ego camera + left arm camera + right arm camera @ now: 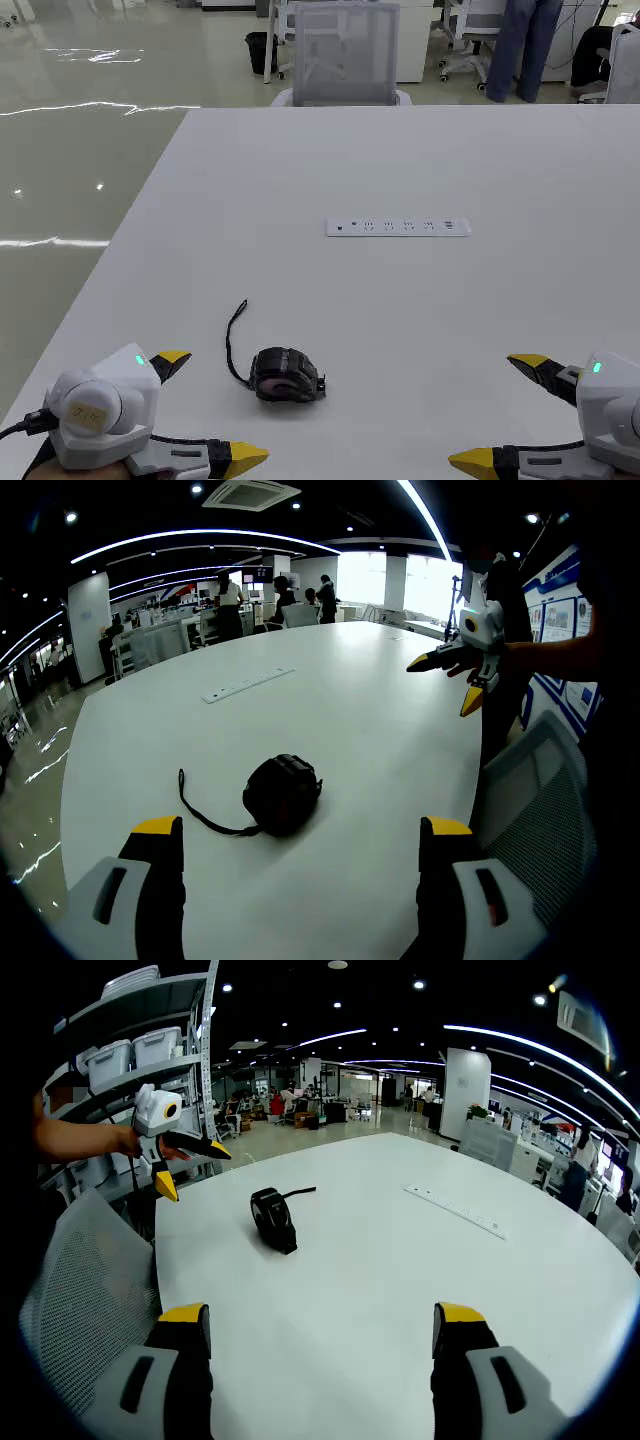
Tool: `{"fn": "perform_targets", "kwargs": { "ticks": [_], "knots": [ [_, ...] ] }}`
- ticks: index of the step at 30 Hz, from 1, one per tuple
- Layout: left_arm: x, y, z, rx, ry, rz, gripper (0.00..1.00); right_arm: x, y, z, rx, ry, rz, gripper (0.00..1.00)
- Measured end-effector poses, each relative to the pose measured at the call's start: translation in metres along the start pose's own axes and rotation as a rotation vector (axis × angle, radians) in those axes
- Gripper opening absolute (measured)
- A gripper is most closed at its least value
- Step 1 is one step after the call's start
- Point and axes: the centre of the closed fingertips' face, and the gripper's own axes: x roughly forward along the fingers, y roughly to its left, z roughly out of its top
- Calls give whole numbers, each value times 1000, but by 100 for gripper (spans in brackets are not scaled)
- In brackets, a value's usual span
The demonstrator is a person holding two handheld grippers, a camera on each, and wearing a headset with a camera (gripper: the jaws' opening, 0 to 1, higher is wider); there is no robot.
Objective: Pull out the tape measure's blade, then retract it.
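**Both grippers open, tape measure untouched**

Head view: a small black rubber-cased tape measure lies on the white table near the front edge. Its thin black wrist strap trails off to the left. The left gripper sits just left of it and the right gripper is well apart on the right. Both have jaws spread and hold nothing. A white power strip lies further back.

Left gripper view: the case is ahead, between the spread yellow-tipped jaws, with no contact.

Right gripper view: the case is well ahead and to the left, jaws wide.

Handling, my read: the case is rigid, compact and grippy, but probably light enough to skid, so clamp it across the flat sides. The blade is thin springy steel, so pinch it at the end hook, which I can't make out here. It may snap back on retract
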Motion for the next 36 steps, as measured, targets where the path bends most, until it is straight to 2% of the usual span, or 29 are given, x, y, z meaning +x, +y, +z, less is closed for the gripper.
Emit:
{"fn": "perform_targets", "kwargs": {
  "ticks": [20,27,36],
  "knots": [
    [-3,3,2,18,1,-7,91,2,2,1,-25,6,14,92],
    [0,3,2,47,9,-26,82,3,2,1,-45,8,29,90],
    [9,6,5,92,27,-46,74,6,5,5,-96,2,66,81]
  ]
}}
